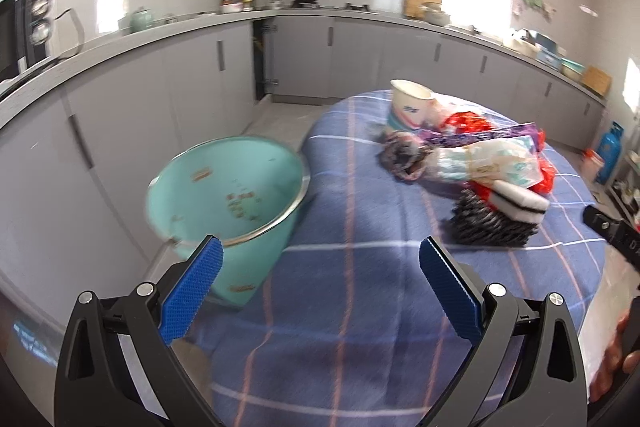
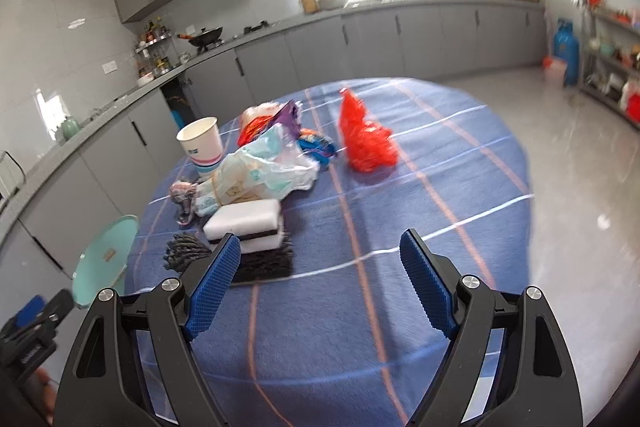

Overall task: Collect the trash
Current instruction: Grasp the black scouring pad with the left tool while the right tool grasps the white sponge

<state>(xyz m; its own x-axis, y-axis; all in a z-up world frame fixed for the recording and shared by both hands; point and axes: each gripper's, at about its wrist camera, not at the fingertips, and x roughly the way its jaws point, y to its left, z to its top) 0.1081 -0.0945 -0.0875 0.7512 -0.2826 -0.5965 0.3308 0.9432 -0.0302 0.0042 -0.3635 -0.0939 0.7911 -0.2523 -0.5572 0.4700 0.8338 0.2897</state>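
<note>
Teal bucket's (image 1: 224, 203) inside seen from left wrist only, red bag (image 2: 366, 139) whole from right, left gripper (image 1: 320, 267) and right gripper (image 2: 320, 267) jaws spread, empty

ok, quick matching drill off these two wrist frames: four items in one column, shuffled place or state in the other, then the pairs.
Items
1. white paper cup with coloured stripes
2. crumpled red plastic bag
3. white rectangular sponge with a dark layer
4. teal plastic bucket

Places or states
A. lying on top of the black bristly scrubber
B. upright at the far edge of the pile
C. off the blue checked tablecloth, beside the table
D. alone on the cloth, apart from the pile

Pairs: 1-B, 2-D, 3-A, 4-C
</note>
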